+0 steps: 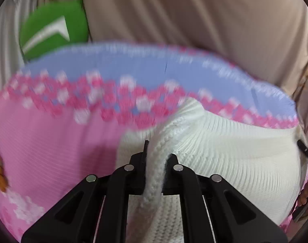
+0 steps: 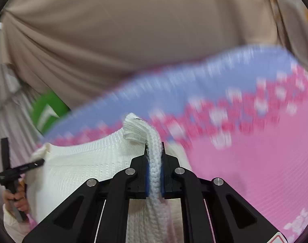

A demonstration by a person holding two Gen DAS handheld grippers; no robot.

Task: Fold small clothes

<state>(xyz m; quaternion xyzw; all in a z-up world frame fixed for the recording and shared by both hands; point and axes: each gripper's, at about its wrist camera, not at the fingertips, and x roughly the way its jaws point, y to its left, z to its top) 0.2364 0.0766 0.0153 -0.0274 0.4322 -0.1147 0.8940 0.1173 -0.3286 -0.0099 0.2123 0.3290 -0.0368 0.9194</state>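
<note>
The left tongs [image 1: 157,154] are clamped on a thick ribbed edge of the white knit garment [image 1: 224,151], which bulges out to their right and hangs lifted above the pink, flower-printed bedsheet [image 1: 52,145]; the surface looks like a bed, with a green cushion [image 1: 52,30] beyond its far left edge. The right tongs [image 2: 154,151] are likewise pinched shut on a ribbed band of the same white knit garment [image 2: 83,162], a corner of it poking up past the fingertips. Both pairs point forward, roughly level, towards a beige curtain [image 2: 123,40], with the garment stretched between them. This appears to be the lift-and-spread step; next, the piece probably needs laying flat on the sheet, both edges kept taut and level, before any fold.
</note>
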